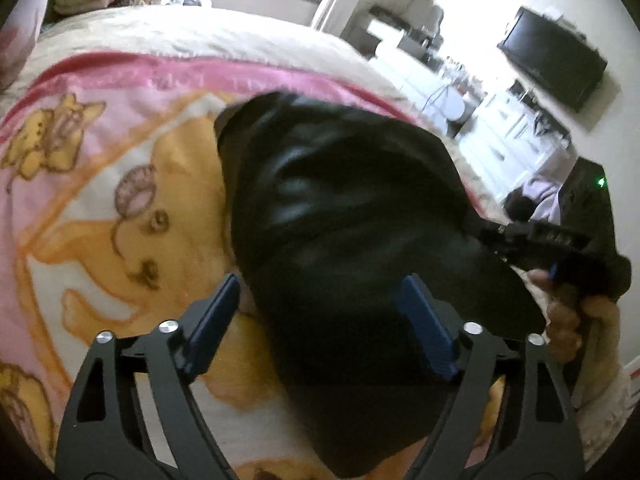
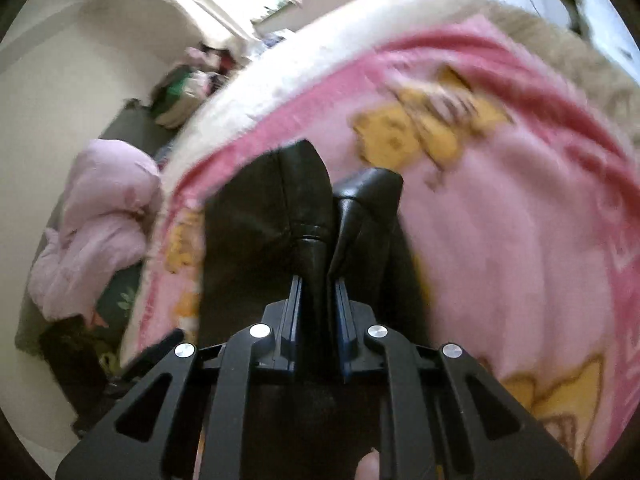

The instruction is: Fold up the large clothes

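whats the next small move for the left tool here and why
Probably close the left tool on the black garment. Its fingers are open with the near edge lying between them, while the right tool already pinches a fold over the pink blanket.

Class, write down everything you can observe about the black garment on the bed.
The black garment looks like smooth, slightly shiny leather or faux leather, with stitched seams showing in the right wrist view. It lies bunched on the pink cartoon-print blanket, not yet neatly folded. The right claw is shut on a gathered fold of it. The left claw is open, its blue pads either side of the garment's near part; whether they touch it cannot be told.
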Demonstrator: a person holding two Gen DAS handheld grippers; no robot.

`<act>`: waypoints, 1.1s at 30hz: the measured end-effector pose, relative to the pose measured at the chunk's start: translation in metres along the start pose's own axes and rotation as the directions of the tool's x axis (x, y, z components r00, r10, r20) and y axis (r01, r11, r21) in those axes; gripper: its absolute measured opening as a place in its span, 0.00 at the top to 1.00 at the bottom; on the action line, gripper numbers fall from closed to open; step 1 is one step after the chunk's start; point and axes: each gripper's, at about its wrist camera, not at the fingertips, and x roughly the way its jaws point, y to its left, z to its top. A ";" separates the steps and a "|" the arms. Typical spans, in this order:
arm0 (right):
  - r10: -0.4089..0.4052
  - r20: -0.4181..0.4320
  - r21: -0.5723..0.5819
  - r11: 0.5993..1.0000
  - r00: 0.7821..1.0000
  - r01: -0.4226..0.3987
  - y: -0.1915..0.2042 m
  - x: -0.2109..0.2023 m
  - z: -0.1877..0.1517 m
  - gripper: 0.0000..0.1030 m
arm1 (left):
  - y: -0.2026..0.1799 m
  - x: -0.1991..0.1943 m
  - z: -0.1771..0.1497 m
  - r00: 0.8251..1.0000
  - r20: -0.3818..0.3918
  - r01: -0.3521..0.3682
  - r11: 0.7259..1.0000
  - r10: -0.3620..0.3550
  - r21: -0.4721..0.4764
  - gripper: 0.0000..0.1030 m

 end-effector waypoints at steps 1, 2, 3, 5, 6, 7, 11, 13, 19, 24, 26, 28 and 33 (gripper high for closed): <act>0.002 0.003 0.023 1.000 1.000 -0.002 -0.011 0.006 -0.008 0.86 | -0.001 0.008 -0.004 1.000 -0.026 0.008 1.000 -0.008 -0.005 0.21; 0.008 0.003 0.049 0.999 1.000 -0.008 -0.021 0.011 -0.011 0.86 | 0.000 0.016 -0.008 0.999 -0.049 0.024 1.000 -0.025 -0.017 0.18; 0.013 0.002 0.064 0.998 1.000 -0.013 -0.029 0.017 -0.013 0.85 | 0.001 0.022 -0.012 0.997 -0.062 0.035 0.999 -0.038 -0.034 0.16; 0.017 0.011 0.079 0.997 1.000 -0.018 -0.033 0.022 -0.016 0.82 | 0.001 0.028 -0.015 0.997 -0.070 0.037 0.999 -0.040 -0.038 0.16; 0.012 0.015 0.076 0.997 1.000 -0.013 -0.034 0.025 -0.017 0.80 | 0.000 0.031 -0.016 0.997 -0.071 0.033 0.999 -0.035 -0.036 0.15; -0.005 0.019 0.063 0.998 1.000 0.003 -0.033 0.028 -0.018 0.78 | 0.000 0.032 -0.015 0.997 -0.071 0.028 0.999 -0.031 -0.034 0.14; -0.001 0.016 0.115 0.993 1.000 0.000 -0.035 0.018 -0.019 0.69 | -0.003 0.033 -0.012 0.997 -0.076 0.020 0.999 -0.022 -0.029 0.12; -0.003 0.034 0.111 0.994 0.999 -0.001 -0.032 0.007 -0.019 0.59 | -0.003 0.030 -0.013 0.997 -0.074 0.017 1.000 -0.019 -0.020 0.12; 0.058 0.087 0.064 0.996 0.994 -0.063 -0.024 -0.036 -0.033 0.25 | -0.005 0.025 -0.013 0.997 -0.070 0.017 1.000 -0.016 0.004 0.12; 0.123 0.060 0.074 0.989 0.991 -0.127 -0.029 -0.047 -0.051 0.21 | -0.003 0.024 -0.014 0.997 -0.074 0.022 1.000 -0.021 0.007 0.12; 0.139 -0.004 0.060 0.989 0.990 -0.139 -0.031 -0.039 -0.058 0.16 | -0.003 0.023 -0.015 0.997 -0.074 0.021 1.000 -0.021 0.009 0.12; 0.120 -0.055 0.062 0.991 0.991 -0.117 -0.036 -0.023 -0.062 0.16 | -0.003 0.023 -0.015 0.997 -0.076 0.020 1.000 -0.019 0.008 0.12; 0.203 -0.076 0.148 0.971 0.976 -0.190 -0.054 -0.004 -0.072 0.33 | -0.003 0.025 -0.017 0.996 -0.093 0.017 1.000 -0.015 0.012 0.12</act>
